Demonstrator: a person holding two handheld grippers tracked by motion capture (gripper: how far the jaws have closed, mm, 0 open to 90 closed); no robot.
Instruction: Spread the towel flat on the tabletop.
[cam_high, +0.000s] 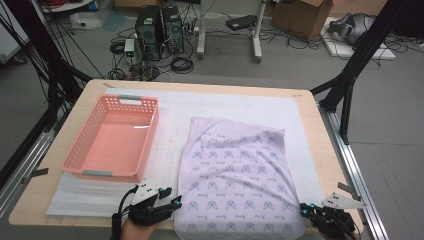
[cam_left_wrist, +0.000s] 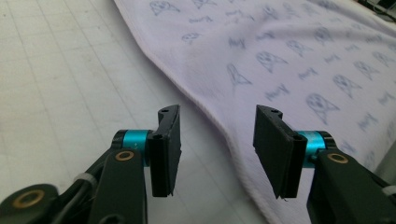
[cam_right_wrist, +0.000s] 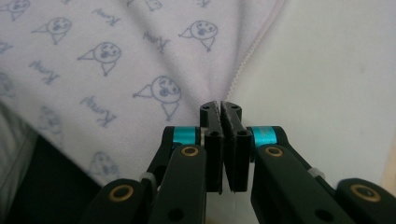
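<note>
On the white mat (cam_high: 220, 107), right of centre: one pale lilac cloth (cam_high: 235, 172), printed with small grey figures, spread nearly flat with shallow creases; its near hem lies at the mat's front border, its far hem well short of the mat's back border.

Cloth's near-left corner: left gripper (cam_high: 174, 200), tongs apart, nothing between the pads. In the left gripper view (cam_left_wrist: 217, 147) the cloth's stitched hem (cam_left_wrist: 210, 116) runs through the gap, lying on the mat, untouched by either pad.

Cloth's near-right corner: right gripper (cam_high: 304, 211), tongs pressed together. In the right gripper view (cam_right_wrist: 220, 140) they meet just at the cloth's side hem (cam_right_wrist: 247, 58); whether fabric is pinched cannot be told.

Left of the cloth, apart from it: pink slotted basket (cam_high: 80, 147), upright, with a bare strip of mat between the two.

Beyond the cloth's far hem: open mat, then bare wooden table (cam_high: 200, 86) margin. Right of the cloth: a narrow band of mat, then table edge.
</note>
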